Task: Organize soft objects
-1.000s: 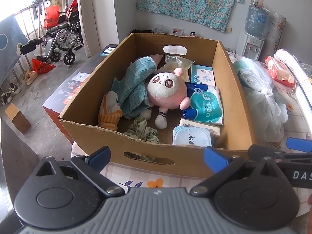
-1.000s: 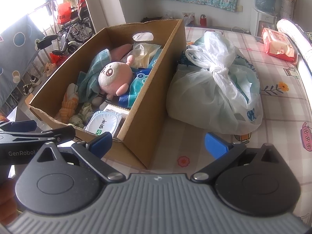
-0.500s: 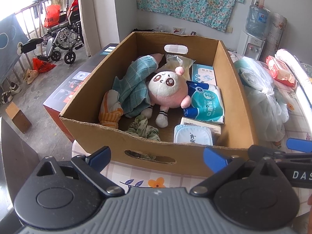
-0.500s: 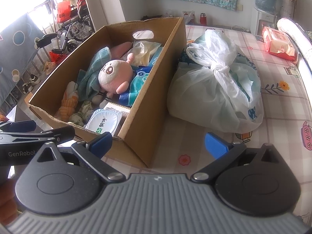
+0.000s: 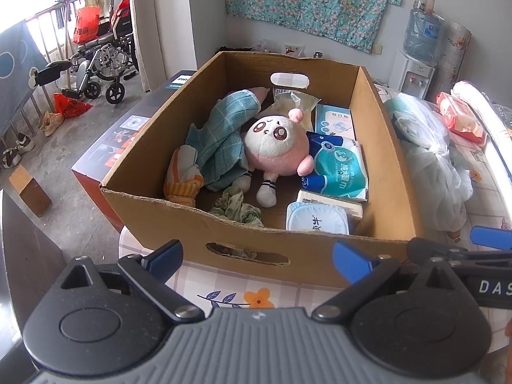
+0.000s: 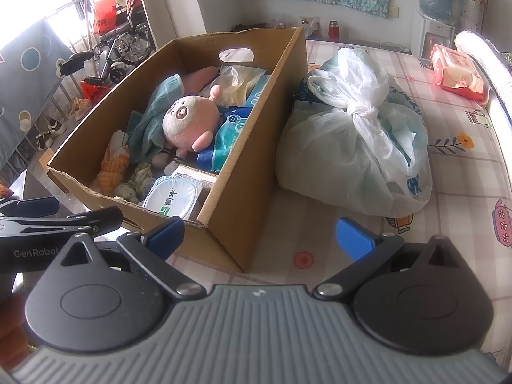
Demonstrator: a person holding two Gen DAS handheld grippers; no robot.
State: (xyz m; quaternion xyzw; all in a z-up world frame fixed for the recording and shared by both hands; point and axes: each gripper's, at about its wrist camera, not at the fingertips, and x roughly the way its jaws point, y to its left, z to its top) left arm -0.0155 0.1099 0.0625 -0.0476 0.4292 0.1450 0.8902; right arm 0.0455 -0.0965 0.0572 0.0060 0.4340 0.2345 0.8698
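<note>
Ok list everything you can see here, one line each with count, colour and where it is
cardboard box: 1, brown, on the table
plush toy: 1, pink and white, middle of the box
cloth: 1, teal checked, in the box beside the plush toy
sock bundle: 1, orange and white, near left corner of the box
wipes pack: 1, blue and white, right side of the box
lidded tub: 1, white, near right corner of the box
plastic bag: 1, white, knotted, on the table right of the box
red pack: 1, far right of the table
wheelchair: 1, by the railing
water dispenser: 1, white, against the back wall
left gripper: 1, open, in front of the box
right gripper: 1, open, at the box's near corner
</note>
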